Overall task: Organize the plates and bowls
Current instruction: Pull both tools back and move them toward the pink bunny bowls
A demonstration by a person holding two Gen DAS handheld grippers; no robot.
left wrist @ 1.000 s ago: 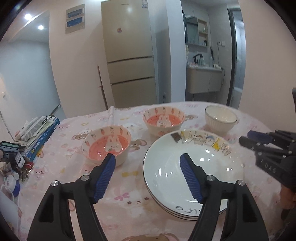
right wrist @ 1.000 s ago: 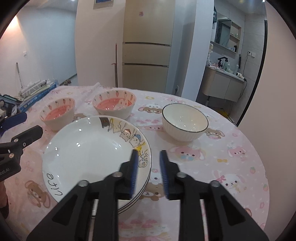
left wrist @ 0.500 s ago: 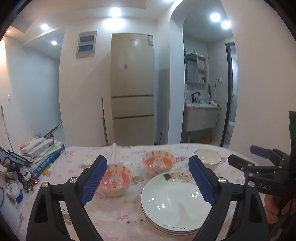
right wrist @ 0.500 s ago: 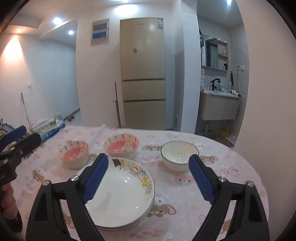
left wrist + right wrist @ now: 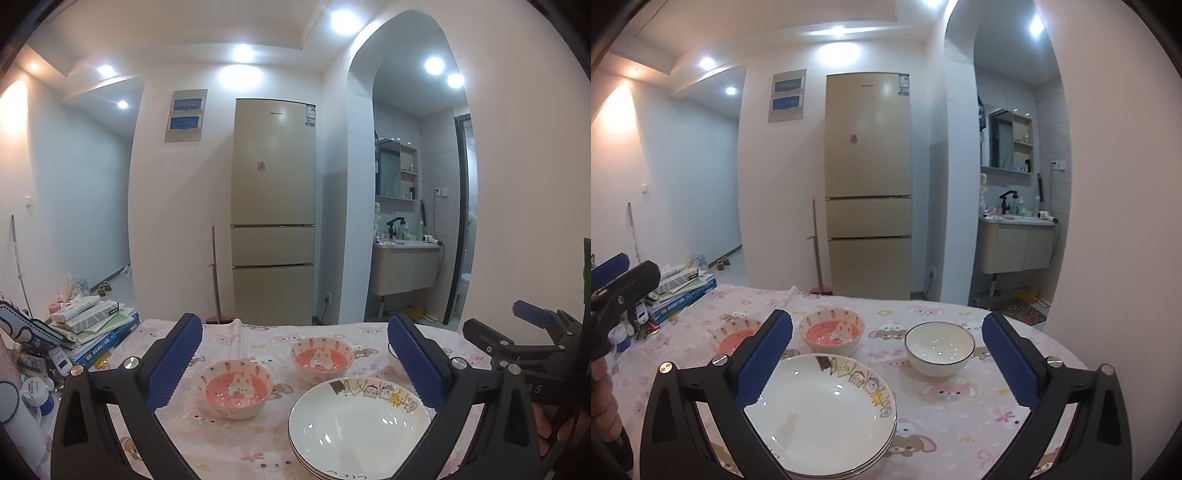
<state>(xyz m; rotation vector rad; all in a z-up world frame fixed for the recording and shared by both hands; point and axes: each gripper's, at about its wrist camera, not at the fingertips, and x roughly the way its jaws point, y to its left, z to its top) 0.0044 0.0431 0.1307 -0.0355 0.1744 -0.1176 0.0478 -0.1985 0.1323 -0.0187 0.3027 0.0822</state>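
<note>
Left gripper [image 5: 293,363] and right gripper [image 5: 886,363] are opening, jaws wide apart, nothing between them. Nearest, stacked plates [image 5: 816,417] are resting on the table [image 5: 960,406]; behind, two pink rabbit bowls [image 5: 831,332] and a white bowl [image 5: 940,347]; farthest, a refrigerator [image 5: 868,184].

the left gripper [image 5: 294,363] hovers above the table, its jaws opening with nothing between them; the blue pads [image 5: 173,363] frame the dishes below. on the pink cartoon tablecloth [image 5: 258,439] sit two pink rabbit bowls: the nearer rabbit bowl [image 5: 236,392] to the left and the farther rabbit bowl [image 5: 322,361] behind it, apart from each other. a stack of white plates [image 5: 354,430] with cartoon figures on the rim lies at the lower right. the right gripper [image 5: 517,339] juts in from the right edge, with fingers of a hand [image 5: 554,430] below it. books [image 5: 96,332] are piled at the table's left. a beige fridge [image 5: 273,236] stands against the far wall.
</note>
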